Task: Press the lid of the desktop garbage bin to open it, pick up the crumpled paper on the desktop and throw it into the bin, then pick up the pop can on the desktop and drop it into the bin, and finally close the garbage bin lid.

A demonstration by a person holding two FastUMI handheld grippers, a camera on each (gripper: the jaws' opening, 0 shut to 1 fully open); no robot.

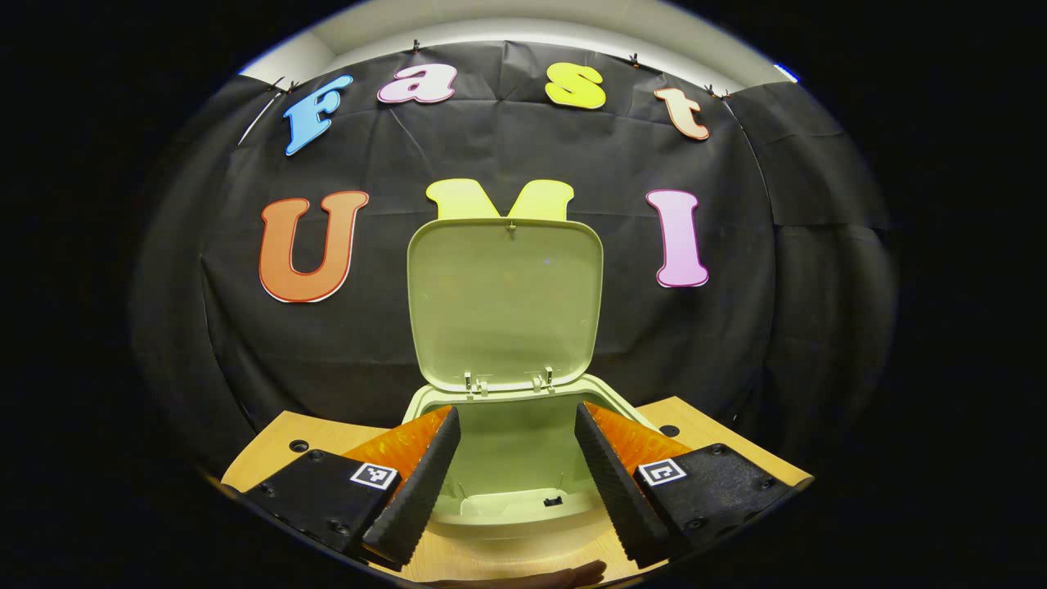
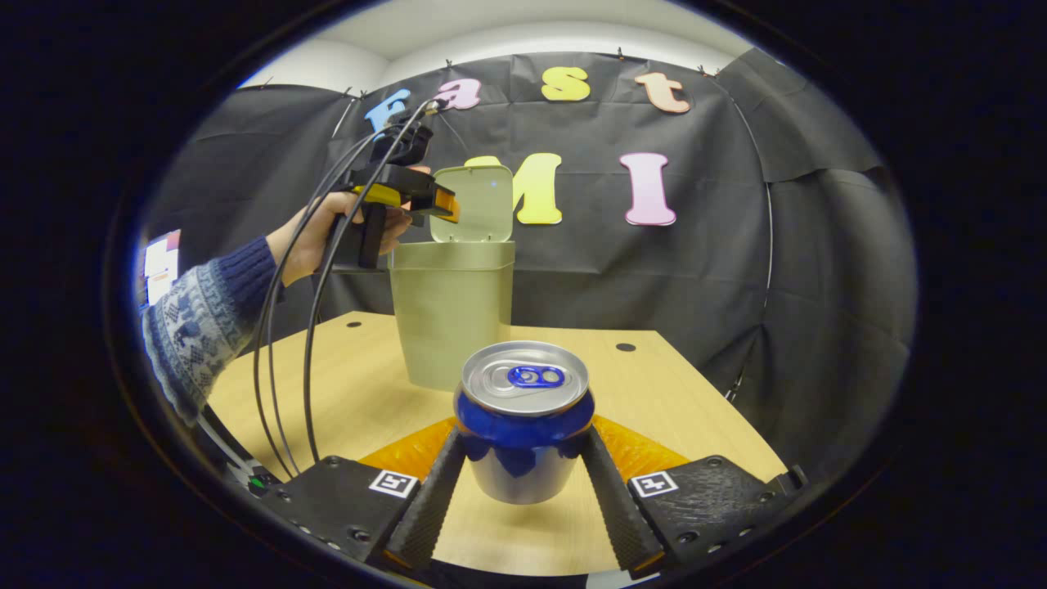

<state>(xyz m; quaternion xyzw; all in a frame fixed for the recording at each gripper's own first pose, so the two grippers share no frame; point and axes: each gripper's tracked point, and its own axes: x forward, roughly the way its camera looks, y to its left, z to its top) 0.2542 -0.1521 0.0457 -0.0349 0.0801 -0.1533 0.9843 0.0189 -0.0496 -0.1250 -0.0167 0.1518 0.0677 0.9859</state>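
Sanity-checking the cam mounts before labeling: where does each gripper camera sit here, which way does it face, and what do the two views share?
Left gripper view: rides the left gripper, held above the bin, looking down into it past the raised lid; both fingers show, spread.
Right gripper view: rides the right gripper, low over the table, facing the pop can between its fingers; a hand and a sleeve hold the left gripper.
Shared: bin, open lid, table.

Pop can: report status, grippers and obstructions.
Right gripper shut on pop can, upright. Left gripper open above bin. Lid up. Path looks clear.
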